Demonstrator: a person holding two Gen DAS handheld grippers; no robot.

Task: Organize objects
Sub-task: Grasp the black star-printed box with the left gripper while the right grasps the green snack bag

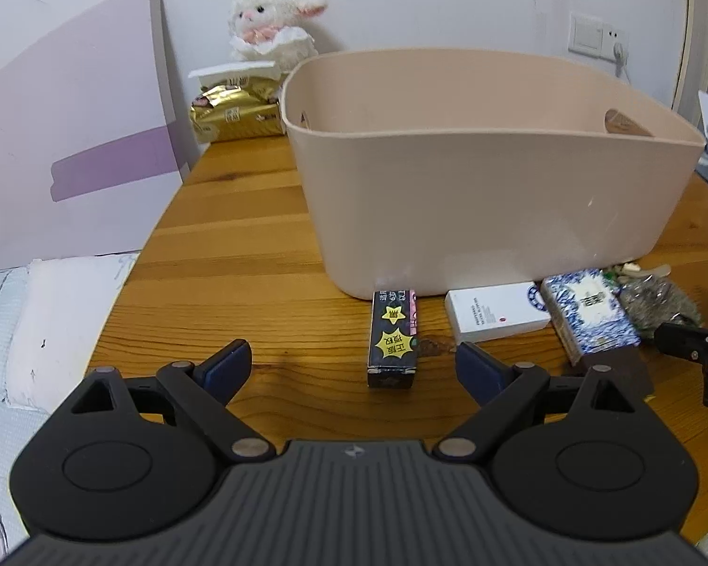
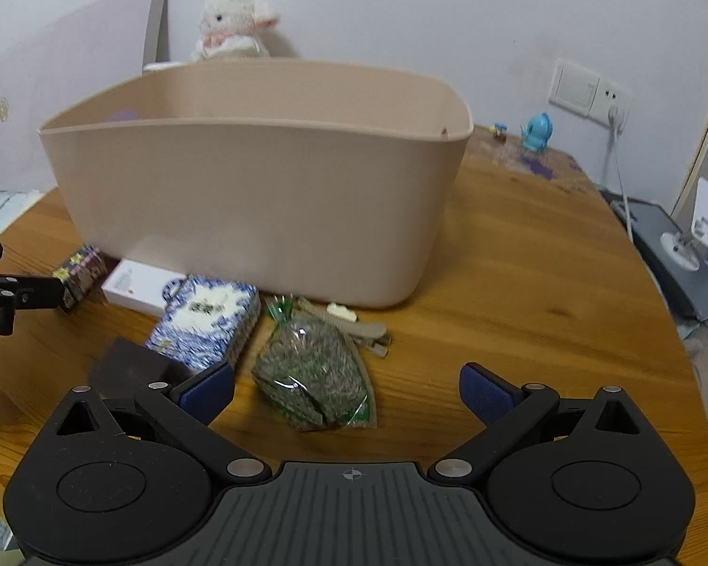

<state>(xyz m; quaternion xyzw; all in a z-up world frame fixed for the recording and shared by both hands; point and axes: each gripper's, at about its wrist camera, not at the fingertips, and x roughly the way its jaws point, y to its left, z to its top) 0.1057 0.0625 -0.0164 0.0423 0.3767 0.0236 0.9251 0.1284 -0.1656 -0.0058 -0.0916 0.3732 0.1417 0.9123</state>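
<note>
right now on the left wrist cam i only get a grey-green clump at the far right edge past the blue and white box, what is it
Observer: A clear plastic bag of grey-green dried bits. It lies flat on the wooden table, just ahead of the open right gripper and in line with the gap between its fingers.
Operator: anything behind it
Observer: Some flat beige clips lie between that bag and the beige plastic tub.
Operator: and further right, past what i can see
Observer: A small blue toy figure stands near the table's far edge, by the wall.
</note>
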